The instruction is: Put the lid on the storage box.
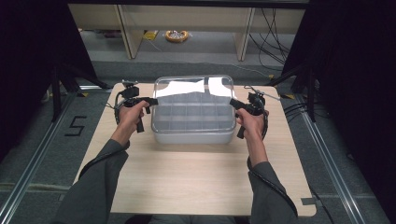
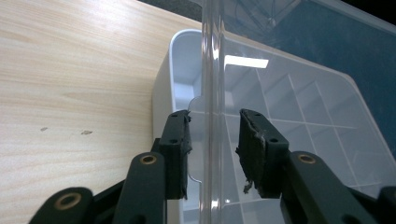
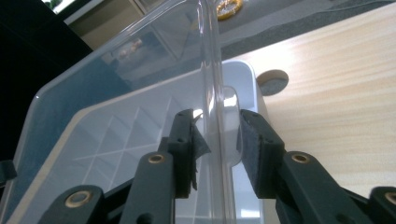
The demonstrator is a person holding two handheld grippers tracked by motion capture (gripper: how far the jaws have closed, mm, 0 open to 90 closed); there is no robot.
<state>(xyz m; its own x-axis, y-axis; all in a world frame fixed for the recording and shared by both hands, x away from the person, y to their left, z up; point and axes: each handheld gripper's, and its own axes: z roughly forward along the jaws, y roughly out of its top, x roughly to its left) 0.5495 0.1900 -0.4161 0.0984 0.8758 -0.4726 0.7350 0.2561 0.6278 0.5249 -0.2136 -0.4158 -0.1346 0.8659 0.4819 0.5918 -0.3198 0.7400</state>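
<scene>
Both grippers (image 1: 150, 99) (image 1: 233, 103), jaws apart, straddle the clear lid's (image 1: 194, 88) side edges over the box (image 1: 194, 133), nothing clamped yet.

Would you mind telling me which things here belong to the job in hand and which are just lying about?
In use:
- clear lid, its side edges between both tongs' jaws
- white compartment box beneath it
- left tongs
- right tongs
- wooden table bearing the box

Lying about:
- yellow coil on the floor beyond
- black cables at the far right
</scene>
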